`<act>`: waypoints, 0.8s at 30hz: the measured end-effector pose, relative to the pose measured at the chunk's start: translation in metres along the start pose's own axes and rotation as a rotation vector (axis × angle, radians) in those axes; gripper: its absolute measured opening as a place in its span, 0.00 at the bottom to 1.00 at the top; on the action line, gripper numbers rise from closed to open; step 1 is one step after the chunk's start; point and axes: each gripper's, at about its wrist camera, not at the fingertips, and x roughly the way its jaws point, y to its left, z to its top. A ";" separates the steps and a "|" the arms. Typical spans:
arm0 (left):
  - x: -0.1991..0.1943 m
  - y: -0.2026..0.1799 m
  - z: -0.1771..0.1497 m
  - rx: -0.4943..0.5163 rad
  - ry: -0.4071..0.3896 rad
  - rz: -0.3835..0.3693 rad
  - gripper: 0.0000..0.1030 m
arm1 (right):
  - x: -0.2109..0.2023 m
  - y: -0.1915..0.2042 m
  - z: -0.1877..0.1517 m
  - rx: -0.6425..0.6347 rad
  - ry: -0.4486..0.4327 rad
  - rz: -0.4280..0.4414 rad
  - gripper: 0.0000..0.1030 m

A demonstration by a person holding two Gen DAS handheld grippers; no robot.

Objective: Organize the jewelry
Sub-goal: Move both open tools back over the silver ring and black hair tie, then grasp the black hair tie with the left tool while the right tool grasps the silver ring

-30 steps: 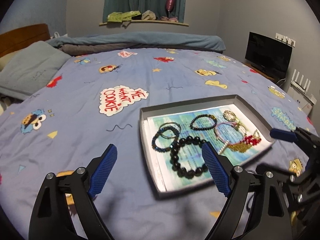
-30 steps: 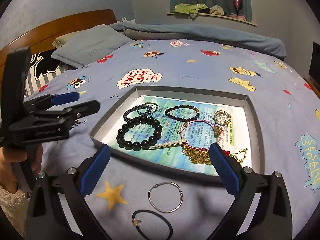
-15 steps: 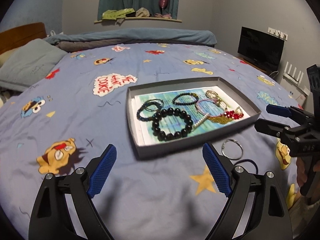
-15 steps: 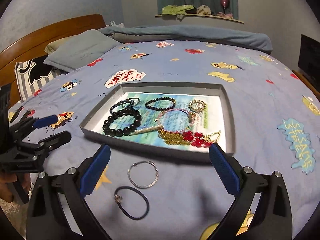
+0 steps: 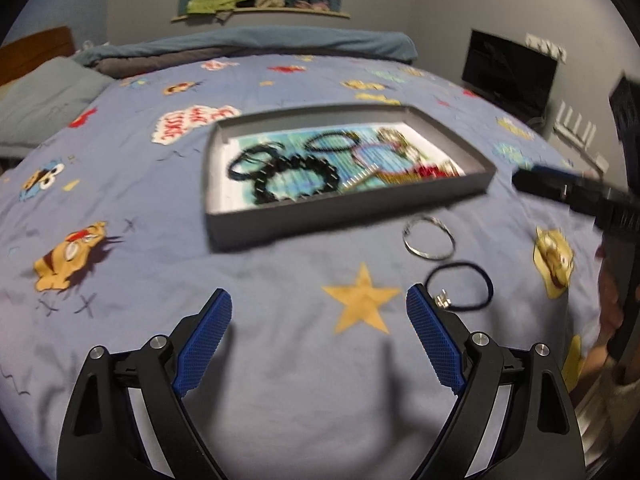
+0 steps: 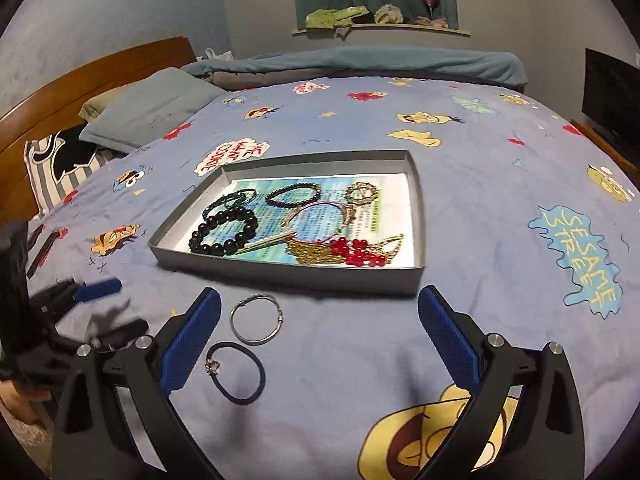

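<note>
A grey tray (image 5: pixel 280 222) (image 6: pixel 288 274) lies on the bed with several pieces in it: a black bead bracelet (image 6: pixel 224 230), thinner dark bracelets, a pink bangle (image 6: pixel 320 220), a gold chain and red beads (image 6: pixel 360 254). A silver bangle (image 5: pixel 429 236) (image 6: pixel 258 319) and a black hair tie with a charm (image 5: pixel 460 286) (image 6: pixel 236 372) lie on the bedspread in front of the tray. My left gripper (image 5: pixel 320 328) is open and empty, left of the hair tie. My right gripper (image 6: pixel 320 332) is open and empty, with its left finger beside the two loose pieces.
The bed has a blue cartoon bedspread (image 6: pixel 500 200), pillows (image 6: pixel 140 112) and a wooden headboard (image 6: pixel 80 76) at the left. A TV (image 5: pixel 508 74) stands at the right wall. The other gripper shows at the right edge (image 5: pixel 580 196) and at the left edge (image 6: pixel 80 300).
Both grippers have pulled back from the tray toward the near side of the bed. The silver bangle and hair tie now show closer. Nothing was picked up.
</note>
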 end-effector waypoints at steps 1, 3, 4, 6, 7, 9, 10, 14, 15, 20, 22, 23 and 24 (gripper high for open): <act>0.004 -0.006 -0.001 0.019 0.010 0.000 0.86 | -0.001 -0.002 -0.001 0.004 0.000 0.005 0.95; 0.008 -0.013 -0.002 0.040 0.019 0.003 0.86 | -0.001 -0.002 -0.003 -0.004 0.004 0.019 0.95; 0.010 -0.014 -0.003 0.045 0.022 0.005 0.86 | 0.000 -0.001 -0.005 -0.012 0.007 0.021 0.95; 0.012 -0.015 -0.004 0.048 0.026 -0.006 0.86 | 0.003 0.002 -0.009 -0.035 0.024 0.027 0.95; 0.012 -0.015 -0.004 0.044 0.024 -0.018 0.86 | 0.005 0.003 -0.012 -0.042 0.028 0.030 0.95; 0.014 -0.016 -0.003 0.035 0.019 -0.040 0.86 | 0.006 0.001 -0.014 -0.040 0.029 0.027 0.95; 0.015 -0.017 -0.002 0.031 0.017 -0.048 0.86 | 0.007 -0.002 -0.015 -0.031 0.030 0.025 0.95; 0.017 -0.027 -0.001 0.007 -0.009 -0.106 0.81 | 0.009 -0.016 -0.014 0.027 0.037 0.033 0.95; 0.018 -0.032 0.000 0.012 -0.012 -0.120 0.78 | 0.009 -0.018 -0.014 0.034 0.040 0.035 0.95; 0.034 -0.055 -0.002 0.081 0.028 -0.124 0.48 | 0.009 -0.017 -0.016 0.028 0.036 0.041 0.94; 0.039 -0.059 -0.004 0.093 0.042 -0.107 0.47 | 0.010 -0.017 -0.017 0.029 0.044 0.045 0.94; 0.039 -0.061 -0.004 0.099 0.043 -0.105 0.45 | 0.010 -0.017 -0.017 0.028 0.044 0.045 0.94; 0.040 -0.061 -0.003 0.103 0.045 -0.106 0.44 | 0.010 -0.018 -0.017 0.027 0.043 0.044 0.94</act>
